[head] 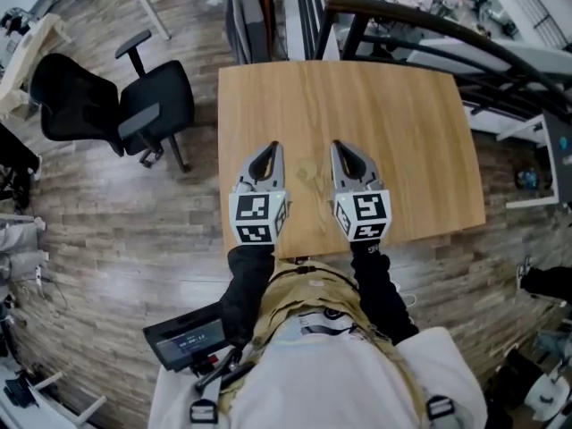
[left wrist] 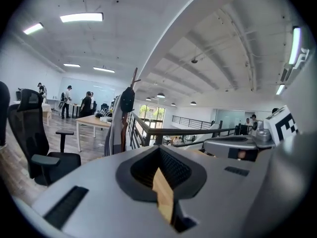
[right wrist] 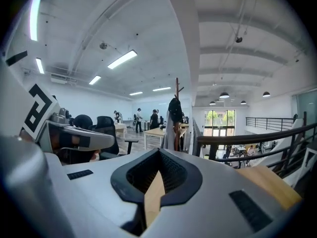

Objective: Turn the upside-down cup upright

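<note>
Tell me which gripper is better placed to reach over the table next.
Neither: the left gripper and right gripper hang side by side above the near edge of the table, both shut and empty.

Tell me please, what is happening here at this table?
A person stands at a wooden table and holds a two-jaw gripper in each hand, side by side above the near edge. The left gripper and the right gripper both have their jaws together, with nothing between them. On the tabletop between them lies a pale see-through shape; it may be the cup, but it is too faint to tell whether it is upright. Neither gripper touches it.
</note>
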`<action>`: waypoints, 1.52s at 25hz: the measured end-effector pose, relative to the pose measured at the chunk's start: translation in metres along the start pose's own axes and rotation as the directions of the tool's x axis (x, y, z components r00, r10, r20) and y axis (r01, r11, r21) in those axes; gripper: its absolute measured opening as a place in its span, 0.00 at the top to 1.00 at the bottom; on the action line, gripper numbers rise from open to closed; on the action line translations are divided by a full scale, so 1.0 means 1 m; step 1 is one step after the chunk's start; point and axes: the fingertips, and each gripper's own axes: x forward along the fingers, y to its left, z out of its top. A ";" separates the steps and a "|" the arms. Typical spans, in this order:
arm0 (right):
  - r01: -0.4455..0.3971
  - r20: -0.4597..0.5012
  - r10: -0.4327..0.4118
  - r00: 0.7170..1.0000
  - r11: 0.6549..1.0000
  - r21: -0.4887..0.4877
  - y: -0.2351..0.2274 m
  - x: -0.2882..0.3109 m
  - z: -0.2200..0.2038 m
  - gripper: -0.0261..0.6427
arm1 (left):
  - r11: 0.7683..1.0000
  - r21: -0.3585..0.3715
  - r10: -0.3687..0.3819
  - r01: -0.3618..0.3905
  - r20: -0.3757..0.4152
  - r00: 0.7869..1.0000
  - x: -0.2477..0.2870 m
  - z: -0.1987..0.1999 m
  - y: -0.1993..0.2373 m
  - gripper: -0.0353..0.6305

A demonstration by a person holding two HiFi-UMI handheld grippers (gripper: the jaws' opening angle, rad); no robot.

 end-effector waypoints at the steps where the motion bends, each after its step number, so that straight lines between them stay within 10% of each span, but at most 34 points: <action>1: -0.001 0.023 0.002 1.000 1.000 -0.011 0.001 -0.004 0.013 0.93 | 1.000 0.005 -0.009 0.008 0.025 1.000 -0.001 0.012 -0.004 0.94; 12: 0.017 0.197 -0.011 0.980 0.999 -0.029 0.003 -0.024 0.113 0.93 | 0.993 0.094 -0.091 0.075 0.179 0.980 -0.010 0.100 -0.036 0.94; 38: 0.041 0.248 -0.039 0.968 0.999 -0.002 -0.005 -0.016 0.133 0.93 | 0.985 0.156 -0.110 0.075 0.232 0.967 -0.001 0.127 -0.038 0.94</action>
